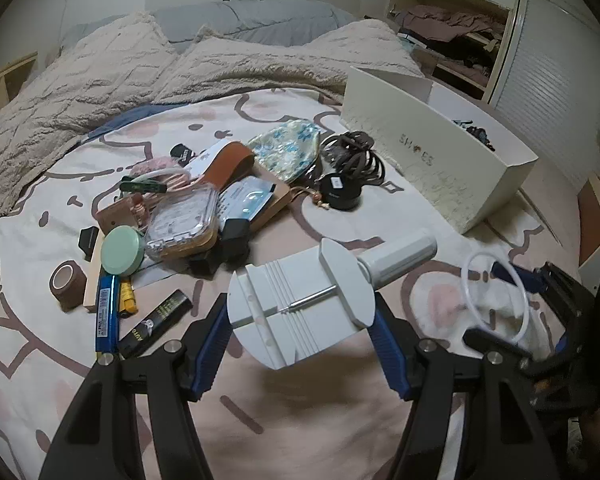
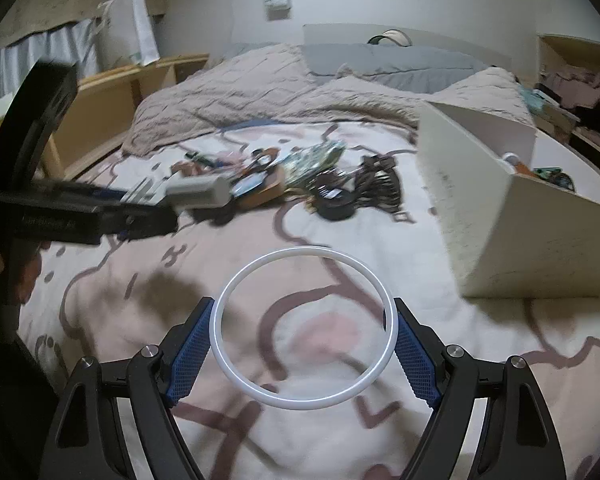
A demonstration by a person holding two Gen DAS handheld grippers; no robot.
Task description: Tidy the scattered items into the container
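My left gripper [image 1: 300, 340] is shut on a white watch-band tool [image 1: 300, 304] with a cylindrical handle, held above the bedsheet. My right gripper [image 2: 304, 344] is shut on a thin white ring [image 2: 236, 288], its blue pads pressing the ring's two sides. The same ring [image 1: 470, 268] shows at the right of the left wrist view, with the right gripper's dark body behind it. The cream shoebox [image 1: 440, 160], the container, stands open at the right with a few items inside; it also fills the right of the right wrist view as the box [image 2: 520, 216].
A pile of scattered items [image 1: 204, 200] lies mid-bed: clear case, green round tin [image 1: 122, 250], brown tape roll [image 1: 66, 284], blue bar, black cables [image 1: 352, 156], floral pouch. A beige blanket [image 1: 160, 68] lies behind. Wooden shelves [image 2: 112, 120] line the left bedside.
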